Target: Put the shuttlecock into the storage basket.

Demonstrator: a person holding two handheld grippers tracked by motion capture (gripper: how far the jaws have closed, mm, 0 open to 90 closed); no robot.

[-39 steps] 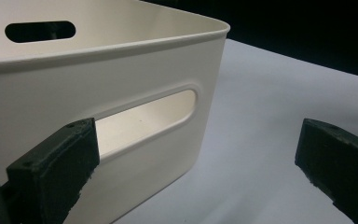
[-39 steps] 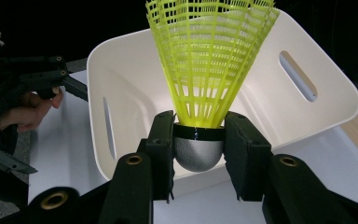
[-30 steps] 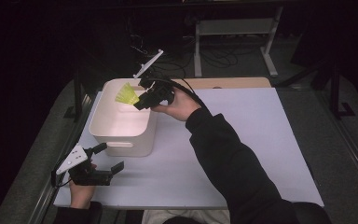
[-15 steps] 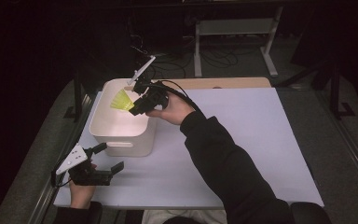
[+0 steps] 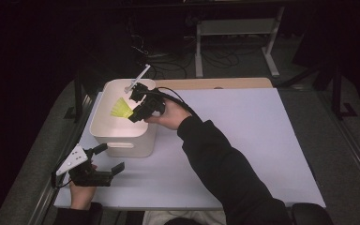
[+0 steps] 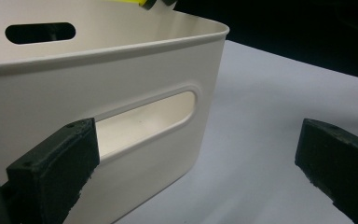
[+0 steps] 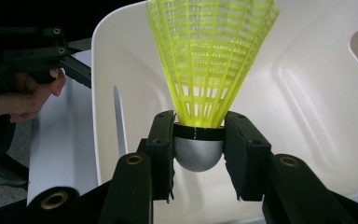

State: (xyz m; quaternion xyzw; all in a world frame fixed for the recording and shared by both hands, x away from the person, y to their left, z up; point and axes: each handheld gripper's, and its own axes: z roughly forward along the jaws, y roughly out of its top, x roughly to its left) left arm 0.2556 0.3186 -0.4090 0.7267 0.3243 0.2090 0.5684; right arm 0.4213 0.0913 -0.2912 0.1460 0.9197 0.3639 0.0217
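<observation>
White table (image 5: 243, 140), yellow shuttlecock (image 7: 209, 60) clamped in right hand-held gripper (image 7: 198, 140), seemingly above white bin (image 5: 104, 129)

Counter (image 5: 243, 140) white-topped, rectangular, fills middle of high-view frame. Tan wooden strip (image 5: 215, 83) along its far edge. White bin (image 5: 122, 140) with slot handles sits directly on counter, left of centre, near left edge. Rest of top bare.

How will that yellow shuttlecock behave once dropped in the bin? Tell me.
The shuttlecock is probably very light: its skirt is open mesh. The rounded grey cork suggests it may tip or roll on landing. The thin ribs likely flex if squeezed.
</observation>
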